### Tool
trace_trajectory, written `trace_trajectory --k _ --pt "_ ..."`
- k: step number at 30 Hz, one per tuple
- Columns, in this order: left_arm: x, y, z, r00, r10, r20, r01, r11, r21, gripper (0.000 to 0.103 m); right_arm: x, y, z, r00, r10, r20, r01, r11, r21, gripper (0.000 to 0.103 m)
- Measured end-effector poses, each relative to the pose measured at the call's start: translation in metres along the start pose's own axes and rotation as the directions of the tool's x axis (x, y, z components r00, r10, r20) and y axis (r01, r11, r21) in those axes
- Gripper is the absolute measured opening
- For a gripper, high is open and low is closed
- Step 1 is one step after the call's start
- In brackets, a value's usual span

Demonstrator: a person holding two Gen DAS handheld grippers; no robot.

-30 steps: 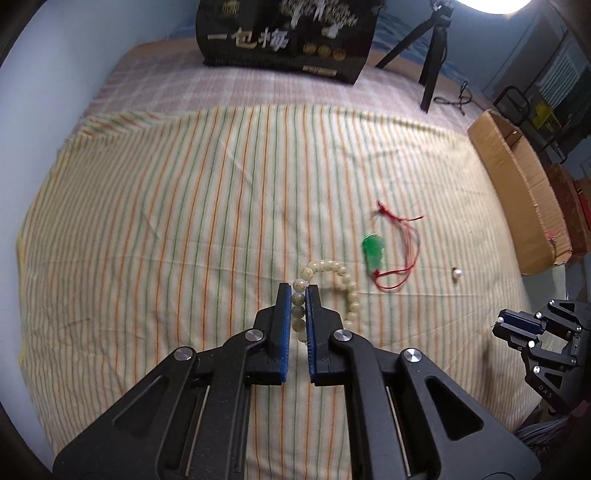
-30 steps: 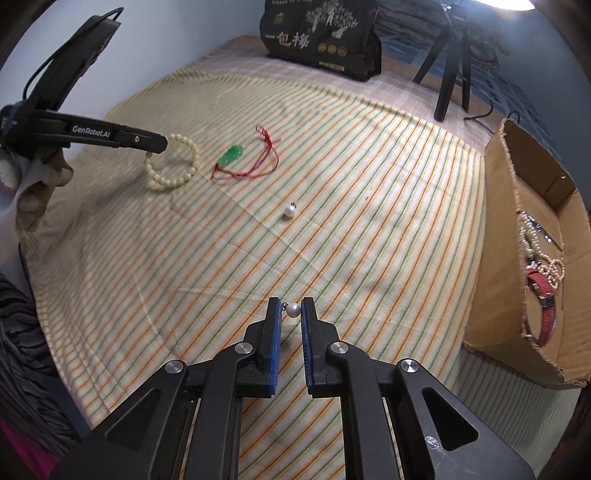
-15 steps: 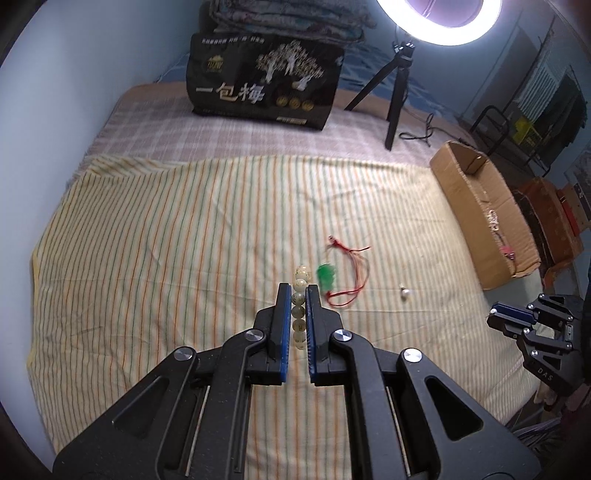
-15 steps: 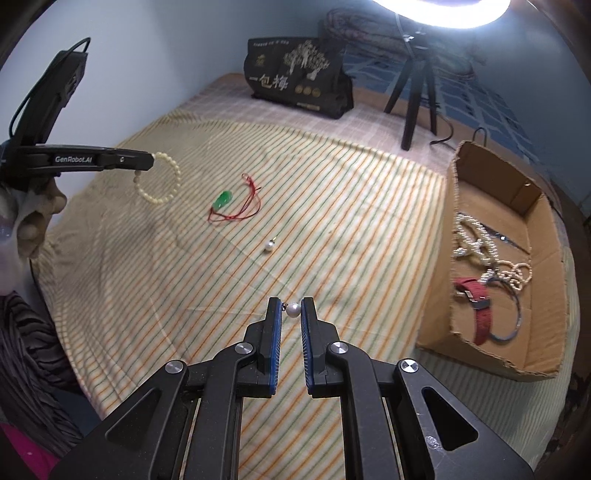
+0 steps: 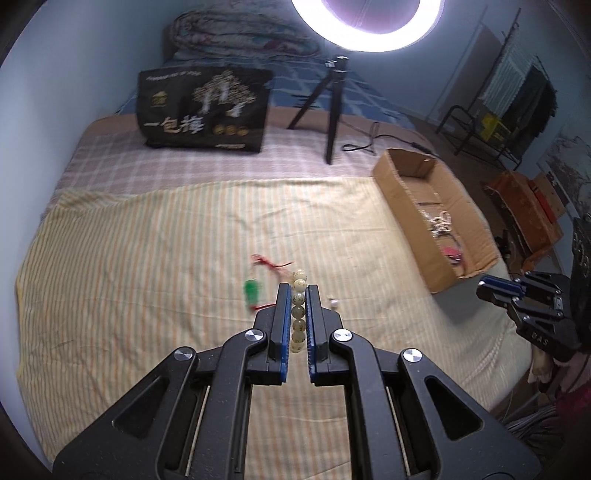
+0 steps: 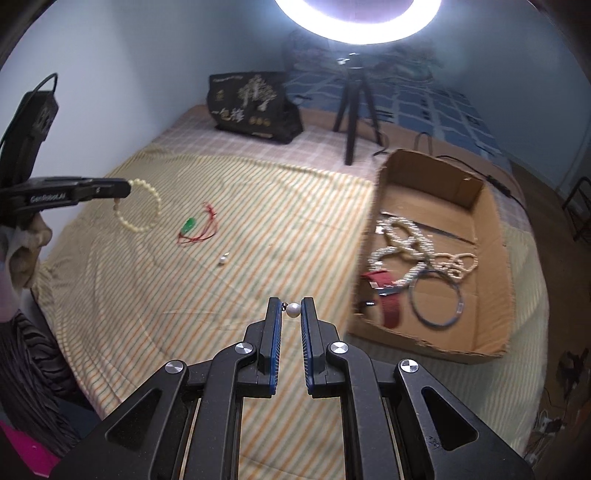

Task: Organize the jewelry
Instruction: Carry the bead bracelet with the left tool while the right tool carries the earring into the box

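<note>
My left gripper (image 5: pixel 297 291) is shut on a cream bead bracelet (image 5: pixel 298 312) and holds it in the air above the striped bedspread; the bracelet hangs from it in the right wrist view (image 6: pixel 142 210). My right gripper (image 6: pixel 290 308) is shut on a small pearl earring (image 6: pixel 293 309), raised left of the cardboard box (image 6: pixel 476 345). A green pendant on a red cord (image 6: pixel 190 226) and a second pearl earring (image 6: pixel 222 260) lie on the bedspread (image 6: pixel 258 229). The box holds pearl necklaces (image 6: pixel 410 243), a red watch (image 6: pixel 388 295) and a ring-shaped bangle (image 6: pixel 437 299).
A black gift bag (image 5: pixel 205 110) and a tripod (image 5: pixel 332 107) under a ring light (image 5: pixel 365 22) stand at the far end of the bed. The box (image 5: pixel 432 218) sits at the bed's right edge. Furniture stands beyond it.
Both grippers have risen and tilted up with their loads. The bracelet has left the bedspread and now hangs in the air. The right gripper has swung toward the box.
</note>
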State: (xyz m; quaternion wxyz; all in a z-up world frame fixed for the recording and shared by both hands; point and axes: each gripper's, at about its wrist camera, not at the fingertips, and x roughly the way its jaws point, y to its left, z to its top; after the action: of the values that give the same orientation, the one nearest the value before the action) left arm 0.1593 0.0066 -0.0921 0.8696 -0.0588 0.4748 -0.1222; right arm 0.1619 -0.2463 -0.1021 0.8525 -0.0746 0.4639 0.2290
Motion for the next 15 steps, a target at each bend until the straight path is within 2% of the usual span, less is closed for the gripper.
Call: trace_trajectory --k 15 --pt "0.018 -0.083 0.032 0.995 -0.095 0.033 0.092 0.991 0.093 0.005 -0.025 -0.064 -0.003 0.996 -0.08 0.046 0.077 0.994 0.072 0.009"
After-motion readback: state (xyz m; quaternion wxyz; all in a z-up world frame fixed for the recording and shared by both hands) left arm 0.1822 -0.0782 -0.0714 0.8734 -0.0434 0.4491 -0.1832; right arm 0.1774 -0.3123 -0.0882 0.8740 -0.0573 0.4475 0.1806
